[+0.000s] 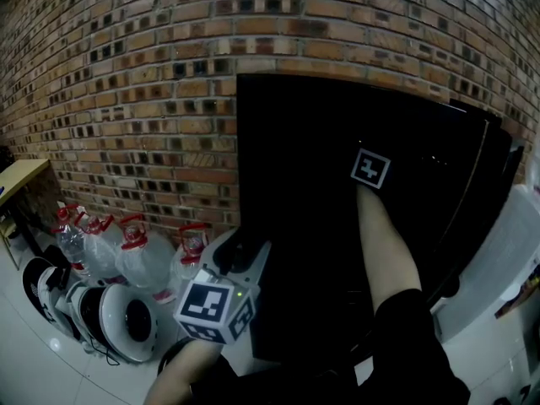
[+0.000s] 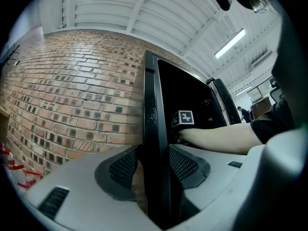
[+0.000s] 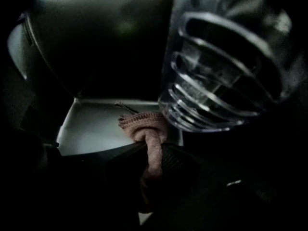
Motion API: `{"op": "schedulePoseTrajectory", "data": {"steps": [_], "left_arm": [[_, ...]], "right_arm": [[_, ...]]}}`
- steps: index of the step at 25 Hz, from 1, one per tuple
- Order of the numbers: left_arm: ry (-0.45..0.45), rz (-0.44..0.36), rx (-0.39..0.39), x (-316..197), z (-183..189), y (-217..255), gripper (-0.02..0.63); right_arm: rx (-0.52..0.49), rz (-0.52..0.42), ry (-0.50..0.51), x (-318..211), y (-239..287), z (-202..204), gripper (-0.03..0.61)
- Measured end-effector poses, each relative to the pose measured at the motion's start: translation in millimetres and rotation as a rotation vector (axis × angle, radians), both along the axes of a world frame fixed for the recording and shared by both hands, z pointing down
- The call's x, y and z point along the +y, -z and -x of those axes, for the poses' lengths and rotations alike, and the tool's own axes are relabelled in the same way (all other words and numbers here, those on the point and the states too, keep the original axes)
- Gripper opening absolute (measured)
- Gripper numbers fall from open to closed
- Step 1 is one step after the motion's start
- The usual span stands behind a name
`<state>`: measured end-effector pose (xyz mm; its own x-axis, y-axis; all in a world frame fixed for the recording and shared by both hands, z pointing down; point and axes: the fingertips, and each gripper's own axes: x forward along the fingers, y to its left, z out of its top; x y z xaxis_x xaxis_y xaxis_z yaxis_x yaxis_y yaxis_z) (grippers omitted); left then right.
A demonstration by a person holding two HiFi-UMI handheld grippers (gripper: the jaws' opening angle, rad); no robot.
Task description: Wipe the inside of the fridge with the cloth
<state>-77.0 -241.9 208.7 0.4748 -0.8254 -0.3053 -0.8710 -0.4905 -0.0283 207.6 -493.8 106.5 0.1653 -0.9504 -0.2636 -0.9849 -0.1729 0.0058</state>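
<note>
The black fridge [image 1: 321, 142] stands open against a brick wall. My left gripper [image 2: 154, 170] is shut on the fridge's upright black left edge [image 2: 154, 129], one pad on each side; in the head view the left gripper [image 1: 240, 264] sits low at that edge. My right gripper [image 3: 154, 153], deep in the dark interior, is shut on a pinkish-brown cloth [image 3: 147, 134]. The bunched cloth rests on a pale shelf [image 3: 91, 129]. In the head view only the right gripper's marker cube [image 1: 369, 168] and the forearm show; its jaws are hidden.
A clear ribbed plastic bottle [image 3: 221, 71] stands close on the cloth's right inside the fridge. The white inner side of the door [image 1: 506, 251] hangs open at right. Water jugs with red caps [image 1: 143, 260] and round helmets [image 1: 118, 315] crowd the floor at left.
</note>
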Motion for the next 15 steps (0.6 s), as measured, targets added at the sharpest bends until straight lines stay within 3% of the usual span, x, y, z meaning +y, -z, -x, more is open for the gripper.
{"op": "schedulePoseTrajectory", "data": {"steps": [4, 8, 11, 15], "left_arm": [[-0.013, -0.007, 0.021, -2.2, 1.7, -1.9, 0.211], [-0.012, -0.026, 0.024, -2.0, 0.7, -1.7, 0.213], [-0.012, -0.027, 0.021, -2.1, 0.7, -1.7, 0.213], [-0.023, -0.022, 0.009, -1.2, -1.3, -3.7, 0.213]], "right_arm": [[0.0, -0.028, 0.112, 11.4, -6.5, 26.1, 0.079], [0.105, -0.006, 0.353, 21.6, -26.6, 92.8, 0.079], [0.114, 0.047, 0.511, 20.7, -43.8, 143.2, 0.08], [0.191, 0.053, 0.546, 18.2, -56.9, 184.5, 0.08]]}}
